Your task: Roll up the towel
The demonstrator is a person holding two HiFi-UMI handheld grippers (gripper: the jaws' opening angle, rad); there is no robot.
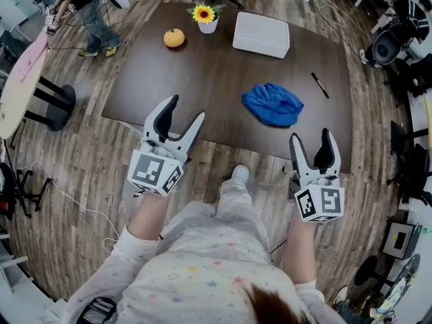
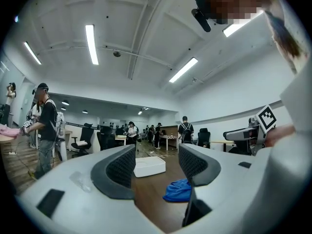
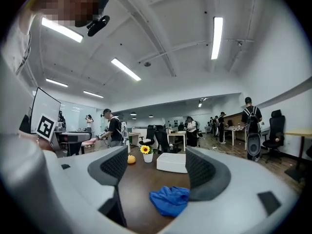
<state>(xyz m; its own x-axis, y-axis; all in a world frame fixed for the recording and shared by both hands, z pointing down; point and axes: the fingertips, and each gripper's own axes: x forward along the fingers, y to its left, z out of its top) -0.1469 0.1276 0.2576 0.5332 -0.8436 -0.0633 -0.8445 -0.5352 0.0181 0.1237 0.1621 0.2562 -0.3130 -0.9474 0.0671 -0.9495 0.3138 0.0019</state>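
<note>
While the crumpled blue towel (image 1: pixel 273 104) lies untouched right of centre on the dark table (image 1: pixel 202 79), the left gripper (image 1: pixel 186 109) and right gripper (image 1: pixel 311 137) hover near its front edge, fingers (image 2: pixel 119 169) spread and empty.

No readable text, labels, brands or numbers appear anywhere.

- The head view looks steeply down from above the person onto the dark table (image 1: pixel 202 79).
- The left gripper view looks low across the table from beyond its near left edge.
- The right gripper view does likewise from the near right.
- All three share the blue towel (image 1: pixel 272 104) and white box (image 1: pixel 261 34).
</note>
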